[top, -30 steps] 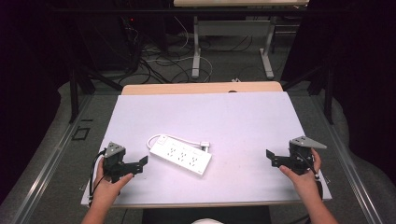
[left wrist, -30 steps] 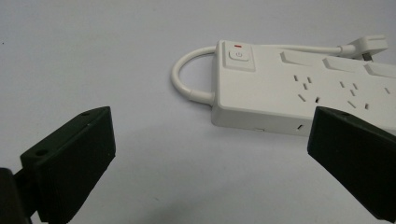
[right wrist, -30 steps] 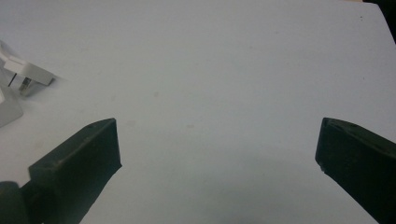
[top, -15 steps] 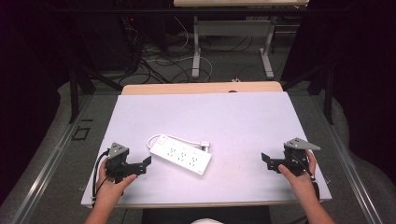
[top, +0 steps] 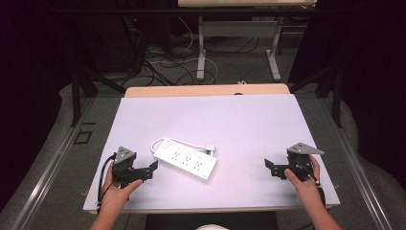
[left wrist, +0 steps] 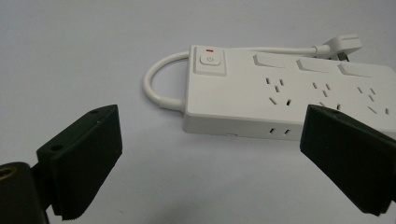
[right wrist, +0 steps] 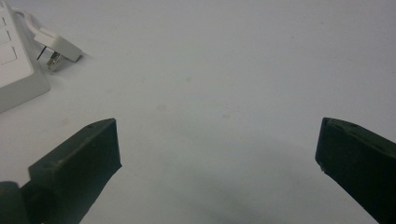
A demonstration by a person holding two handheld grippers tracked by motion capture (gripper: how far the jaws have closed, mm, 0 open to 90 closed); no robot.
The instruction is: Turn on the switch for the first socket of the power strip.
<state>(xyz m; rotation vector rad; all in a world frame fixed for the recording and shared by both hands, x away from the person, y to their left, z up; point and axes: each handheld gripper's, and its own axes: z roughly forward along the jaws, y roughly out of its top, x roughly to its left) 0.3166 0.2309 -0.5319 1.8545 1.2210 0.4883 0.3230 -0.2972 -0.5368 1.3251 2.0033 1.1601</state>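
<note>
Fingers: both pairs of jaws stand wide apart and grip nothing. I hold the left gripper (top: pixel 152 168) at the lower left of the high view, just beside the near end of the power strip (top: pixel 186 159); I hold the right gripper (top: pixel 269 166) at the lower right, well apart from it.

The power strip lies flat and slightly skewed, left of centre on the white table (top: pixel 249 124). Its short cord (left wrist: pixel 154 88) loops round the switch end and runs along the far edge to the plug (left wrist: pixel 343 46), which rests on the table close to the strip's far side.

Risk, as I judge it: closing the left jaws on the smooth casing at one end could swing or slide the strip instead of holding it, and a low approach could snag the cord loop.

The left gripper view resolves the main switch (left wrist: pixel 209 60), its red mark and the socket rows, which the high view blurs. The right gripper view gives the plug's metal pins (right wrist: pixel 52 59), seen at its upper left. The high view alone relates both hands.
</note>
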